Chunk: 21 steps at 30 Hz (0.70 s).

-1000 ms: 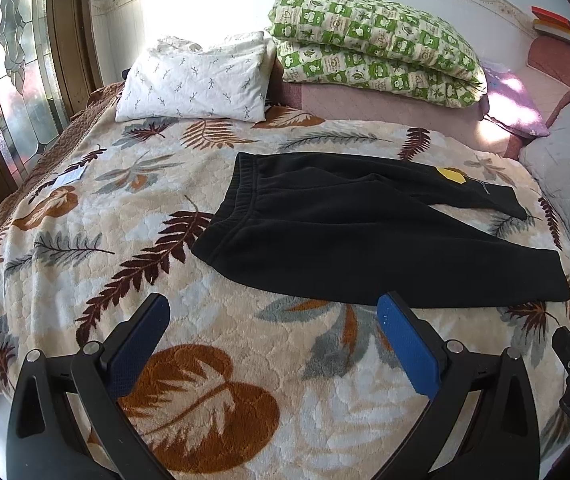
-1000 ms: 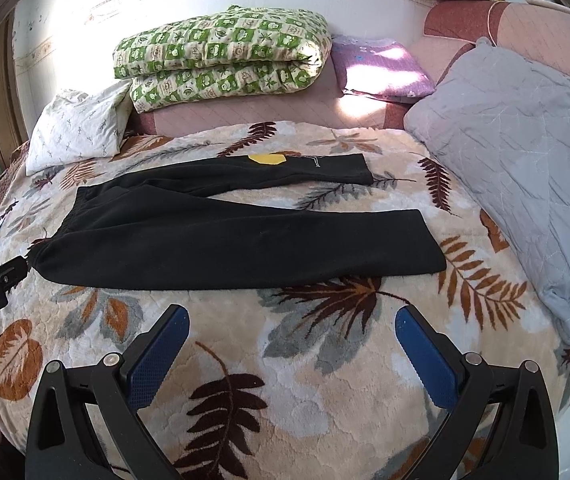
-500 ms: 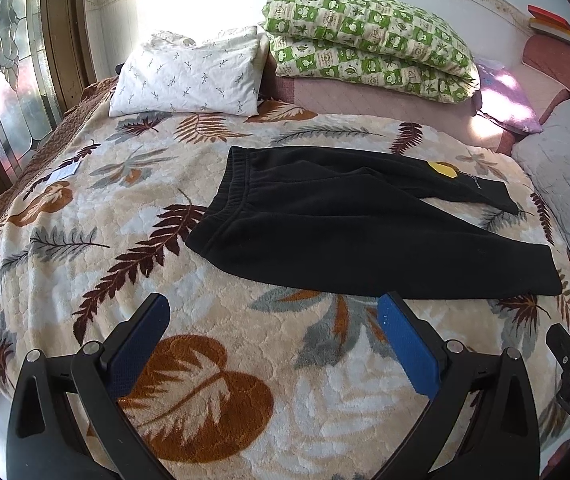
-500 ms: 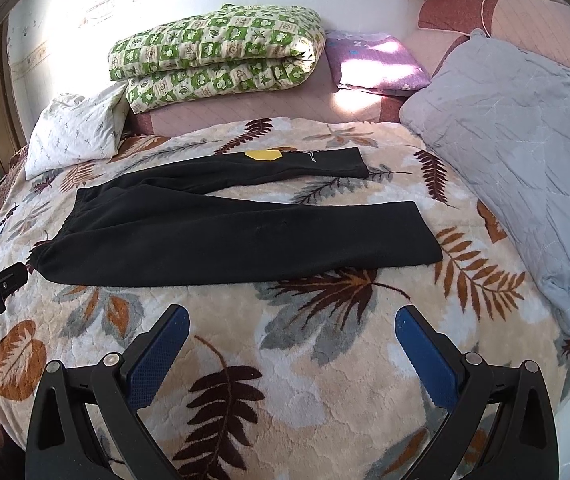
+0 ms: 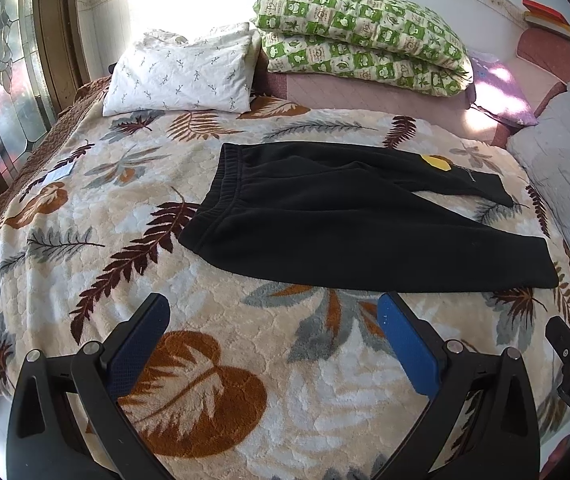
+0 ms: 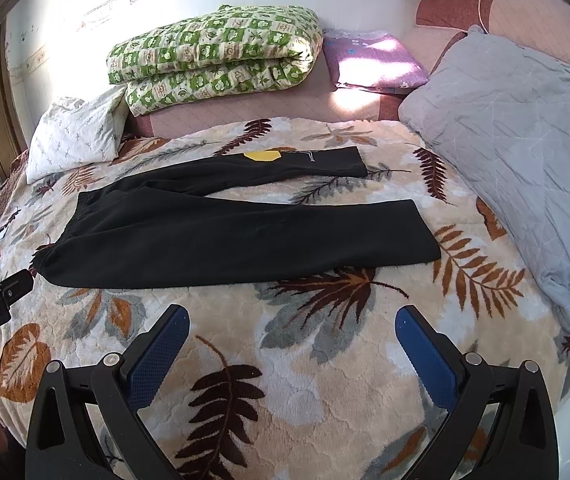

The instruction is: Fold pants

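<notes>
On the leaf-patterned blanket [image 5: 133,216] that covers the bed, the black pants [image 5: 325,216] lie spread flat, the elastic waistband [image 5: 221,184] toward the window side and the two legs running off toward the grey pillow [image 6: 517,152]; the far leg, with its yellow patch [image 6: 261,156], angles away from the near one, so a wedge of blanket shows between the cuffs. That open, flat layout looks deliberate: with both legs visible and unwrinkled, one leg can be laid over the other as a first fold. The left gripper [image 5: 273,336] hangs over bare blanket short of the near edge of the pants, its blue pads spread wide and holding nothing; the right gripper [image 6: 291,340] does the same nearer the cuff end, equally wide and empty. Each seems placed to take one end of the garment, left toward the waist, right toward the leg. Neither touches the cloth yet, so the folding itself appears not to have begun. Compared with a second ago, the pants have not shifted on the bed, but they sit a little higher and farther off in both wrist views, which suggests both grippers have drawn slightly back or tipped; their opening looks unchanged. The green quilt [image 6: 221,56] and white pillow [image 5: 181,74] at the head stay where they were.
</notes>
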Available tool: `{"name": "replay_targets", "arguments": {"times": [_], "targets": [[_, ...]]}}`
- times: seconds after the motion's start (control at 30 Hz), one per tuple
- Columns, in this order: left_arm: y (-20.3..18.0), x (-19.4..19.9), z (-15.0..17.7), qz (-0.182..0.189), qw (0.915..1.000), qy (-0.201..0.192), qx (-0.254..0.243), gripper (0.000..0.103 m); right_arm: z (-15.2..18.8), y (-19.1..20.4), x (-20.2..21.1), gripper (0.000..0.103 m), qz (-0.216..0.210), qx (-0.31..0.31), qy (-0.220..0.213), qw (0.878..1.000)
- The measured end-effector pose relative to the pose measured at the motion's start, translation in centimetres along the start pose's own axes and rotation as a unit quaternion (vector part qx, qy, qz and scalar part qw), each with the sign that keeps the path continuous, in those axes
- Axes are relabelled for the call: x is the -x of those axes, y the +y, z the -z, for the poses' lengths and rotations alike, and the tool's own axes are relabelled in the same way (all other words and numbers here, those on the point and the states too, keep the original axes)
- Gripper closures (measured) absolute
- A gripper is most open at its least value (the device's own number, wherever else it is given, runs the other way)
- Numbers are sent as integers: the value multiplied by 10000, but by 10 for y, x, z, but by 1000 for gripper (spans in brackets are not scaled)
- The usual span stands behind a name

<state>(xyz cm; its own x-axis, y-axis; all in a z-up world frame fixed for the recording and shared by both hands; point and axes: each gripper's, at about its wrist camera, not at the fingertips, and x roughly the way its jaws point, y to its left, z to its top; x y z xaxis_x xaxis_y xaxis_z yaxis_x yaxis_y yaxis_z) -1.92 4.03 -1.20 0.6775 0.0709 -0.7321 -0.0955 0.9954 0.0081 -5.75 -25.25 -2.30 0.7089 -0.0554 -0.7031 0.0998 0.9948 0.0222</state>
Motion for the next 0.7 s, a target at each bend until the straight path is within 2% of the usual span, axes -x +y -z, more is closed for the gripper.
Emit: {"name": "replay_targets", "arguments": {"times": [0.33, 0.5, 0.6, 0.7], "targets": [[-3, -5, -2, -5, 10000, 62, -60, 0, -4, -6, -8, 0, -81, -86, 147, 9998], [0, -17, -16, 27, 9993, 259, -261, 0, -20, -16, -17, 0, -352, -32, 322, 9989], [11, -29, -35, 188, 9983, 477, -294, 0, -41, -35, -27, 0, -194, -154, 448, 9987], [30, -47, -64, 249, 9970, 690, -226, 0, -69, -55, -36, 0, 112, -137, 302, 9994]]}}
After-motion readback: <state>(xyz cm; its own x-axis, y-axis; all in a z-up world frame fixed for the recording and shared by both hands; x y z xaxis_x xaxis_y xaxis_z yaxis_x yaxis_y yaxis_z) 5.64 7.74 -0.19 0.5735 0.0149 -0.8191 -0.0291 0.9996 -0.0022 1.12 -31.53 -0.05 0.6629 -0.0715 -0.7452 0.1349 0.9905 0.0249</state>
